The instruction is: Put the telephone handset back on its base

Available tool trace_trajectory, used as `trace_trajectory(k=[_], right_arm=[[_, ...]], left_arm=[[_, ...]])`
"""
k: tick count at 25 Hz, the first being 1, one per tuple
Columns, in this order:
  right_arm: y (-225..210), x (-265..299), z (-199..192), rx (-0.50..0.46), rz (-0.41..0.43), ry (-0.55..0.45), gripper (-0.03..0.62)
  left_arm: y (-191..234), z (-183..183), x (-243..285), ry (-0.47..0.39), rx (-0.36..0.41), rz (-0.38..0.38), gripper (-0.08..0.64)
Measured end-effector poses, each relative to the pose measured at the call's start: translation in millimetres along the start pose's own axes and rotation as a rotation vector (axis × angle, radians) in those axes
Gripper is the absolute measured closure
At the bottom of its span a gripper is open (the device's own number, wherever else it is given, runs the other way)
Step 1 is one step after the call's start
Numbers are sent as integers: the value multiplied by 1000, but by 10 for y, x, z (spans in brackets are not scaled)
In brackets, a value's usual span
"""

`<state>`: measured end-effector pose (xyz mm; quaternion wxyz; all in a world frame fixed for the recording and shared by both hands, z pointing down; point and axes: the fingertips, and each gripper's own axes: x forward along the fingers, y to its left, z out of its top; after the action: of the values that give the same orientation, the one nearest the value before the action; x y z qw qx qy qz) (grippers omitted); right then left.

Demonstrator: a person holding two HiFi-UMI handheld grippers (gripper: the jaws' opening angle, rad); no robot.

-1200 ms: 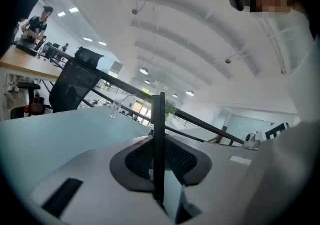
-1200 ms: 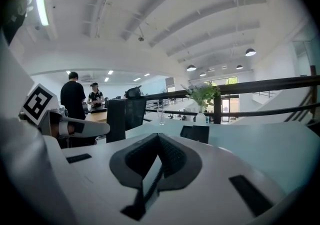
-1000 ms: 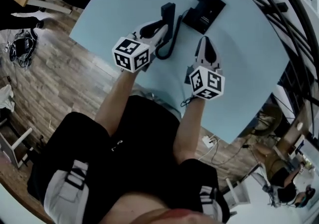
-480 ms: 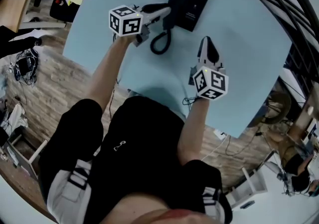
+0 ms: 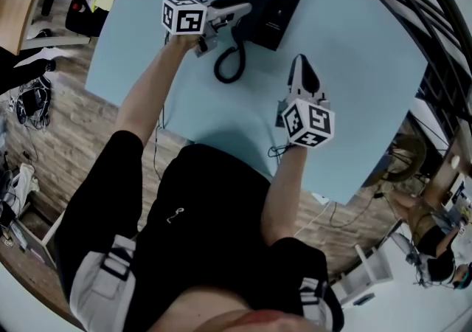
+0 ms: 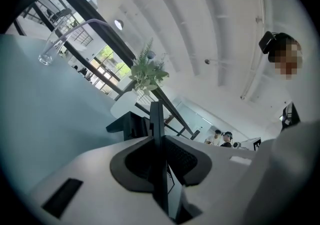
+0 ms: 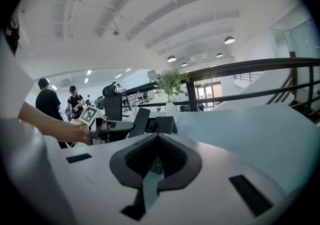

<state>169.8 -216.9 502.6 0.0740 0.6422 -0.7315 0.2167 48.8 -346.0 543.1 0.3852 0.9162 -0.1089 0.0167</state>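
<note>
Pale blue table [image 5: 369, 65] fills the head view. The black base [image 5: 276, 2] sits near the table's far edge. The left gripper [image 5: 234, 12] holds the handset [image 5: 247, 15] at the base's left side, and the coiled cord [image 5: 230, 65] loops toward the near edge. Left gripper view: jaws clenched on the handset. Right gripper view: the right gripper [image 7: 156, 156] is pinched together, empty.

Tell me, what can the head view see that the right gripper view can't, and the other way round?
Head view only: the person's black shorts, the wooden floor and the marker cube on the right gripper.

Right gripper view only: a plant's green leaves, people in the background and ceiling lamps.

Both: the left gripper clamped on the handset at the telephone base, on the blue table.
</note>
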Motion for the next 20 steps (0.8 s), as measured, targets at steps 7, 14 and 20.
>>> trace_trajectory(k=[7,14,20], right_arm=[[-42,55,-18,-3,12,19,598],[-62,42,-23,0,3,21,598],[60,124,-50,5,19,29,598]], left_arm=[[167,-12,153,-66,-116,-16,494],[250,-66,158,-59,-70,26,495],[285,-40,184,-1,102,218,491]])
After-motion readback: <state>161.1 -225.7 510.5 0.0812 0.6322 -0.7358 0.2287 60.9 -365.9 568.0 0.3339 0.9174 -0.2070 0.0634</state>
